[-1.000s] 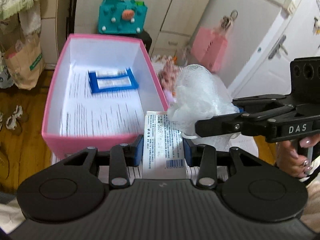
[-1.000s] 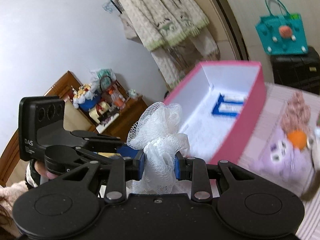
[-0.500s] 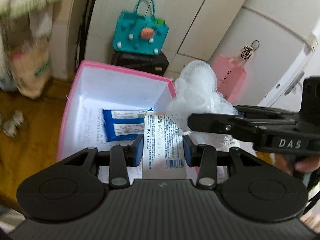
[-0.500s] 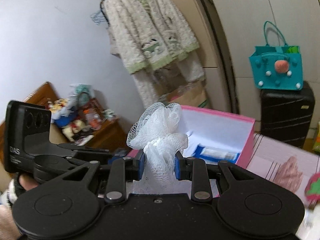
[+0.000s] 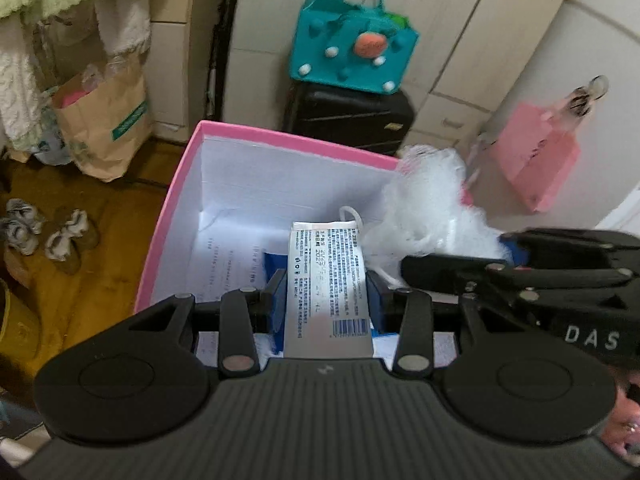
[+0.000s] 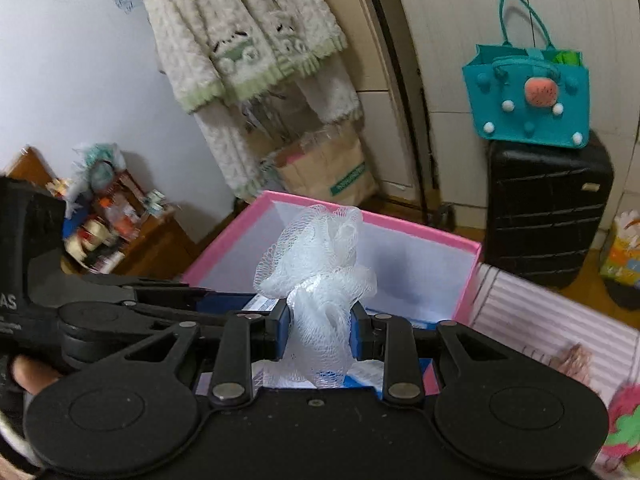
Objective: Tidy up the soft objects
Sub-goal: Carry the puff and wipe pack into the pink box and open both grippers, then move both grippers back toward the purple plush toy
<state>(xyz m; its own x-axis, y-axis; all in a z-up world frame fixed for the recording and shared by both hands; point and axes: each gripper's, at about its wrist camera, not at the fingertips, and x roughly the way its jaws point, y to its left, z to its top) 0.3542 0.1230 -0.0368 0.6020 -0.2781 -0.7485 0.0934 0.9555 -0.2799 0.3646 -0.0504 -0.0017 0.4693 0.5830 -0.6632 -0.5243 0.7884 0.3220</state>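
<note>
Cream-and-green fleece robe [image 6: 248,60] hanging on the wall, seen in full in the right wrist view only; the left wrist view catches just its hem. Cluttered wooden side table [image 6: 132,240], right wrist view only. Slippers [image 5: 44,232] on the wood floor, left wrist view only. Brown paper bag [image 5: 104,124] against the wall, in both views. Pink box [image 5: 160,248] with white inside and printed paper lining, in both views; a blue packet [image 5: 274,262] lies on its floor, mostly hidden behind the left gripper. Left gripper [image 5: 326,296]: angled down over the near end of the box, jaws clenched on a white packet [image 5: 326,276] with small print and a barcode, which stands up between the blue pads above the box interior. White mesh bath puff [image 6: 320,276]: pinched at its gathered middle by the right gripper [image 6: 320,334], jaws having just eased apart a little yet pads pressing on the mesh; puff held above the right side of the box, just beside the white packet. Right gripper enters the left wrist view from the right, pointing across, a hand [image 5: 624,428] partly visible beneath it. Teal tote bag [image 6: 528,104] on a black suitcase [image 6: 548,216], in both views. Pink hanging bag [image 5: 536,160] on a cupboard door, left wrist view only. Striped pink cloth [image 6: 552,320], right wrist view only.
</note>
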